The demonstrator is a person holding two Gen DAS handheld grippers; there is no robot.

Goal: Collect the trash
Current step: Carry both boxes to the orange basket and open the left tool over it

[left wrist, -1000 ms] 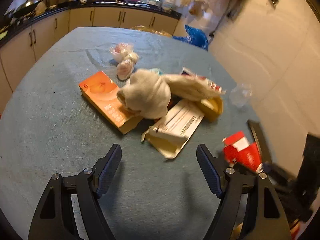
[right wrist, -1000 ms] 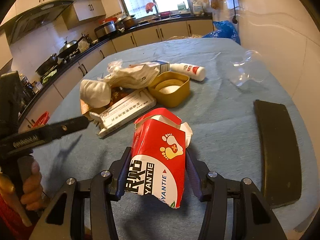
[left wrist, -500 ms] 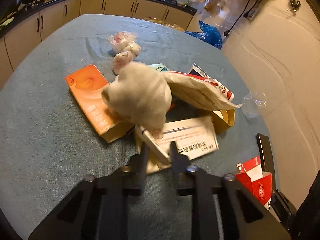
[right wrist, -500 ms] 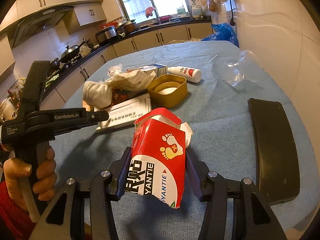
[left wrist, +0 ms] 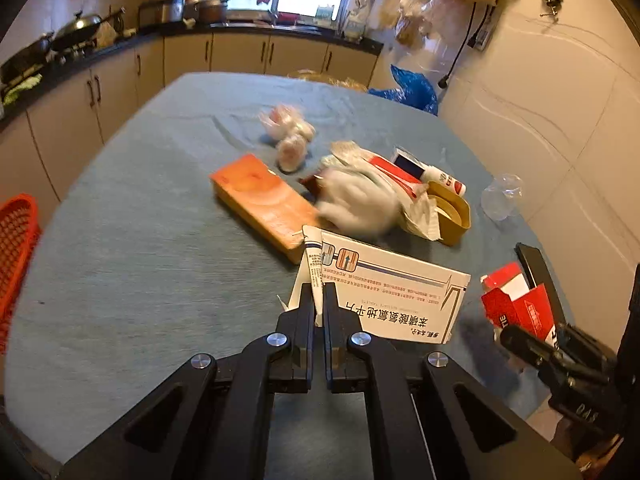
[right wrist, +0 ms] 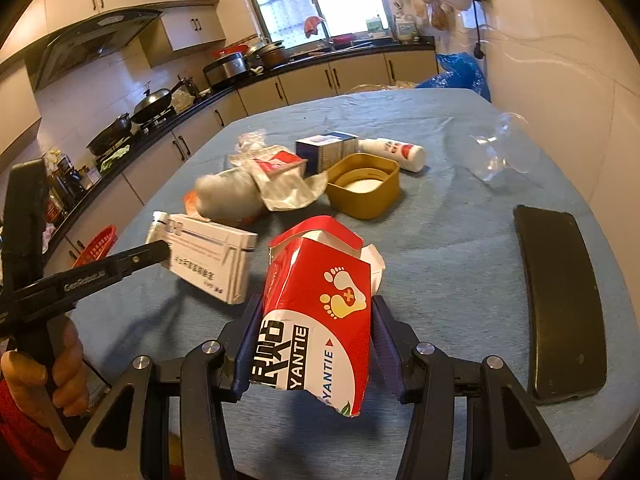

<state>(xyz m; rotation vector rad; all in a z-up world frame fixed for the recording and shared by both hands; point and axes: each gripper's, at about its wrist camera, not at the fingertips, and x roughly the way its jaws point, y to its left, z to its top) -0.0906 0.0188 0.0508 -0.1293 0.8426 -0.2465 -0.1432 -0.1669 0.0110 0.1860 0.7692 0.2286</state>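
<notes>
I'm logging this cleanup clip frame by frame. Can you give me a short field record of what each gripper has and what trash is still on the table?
left gripper: shut on the flap of the white medicine box, lifted off the table
right gripper: shut on the torn red carton
still on table: orange box, yellow tin, white bottle, blue-and-white box, crumpled wrappers, clear plastic cup
surface: blue tablecloth
other: black flat case by the right edge

A heap of litter crowds the middle of the table [left wrist: 120, 240]: the orange box [left wrist: 260, 196], white bundle [left wrist: 356, 200], gold tin [right wrist: 364, 188]. Its left half lies open. The black pad [right wrist: 560, 312] blocks the right edge.
</notes>
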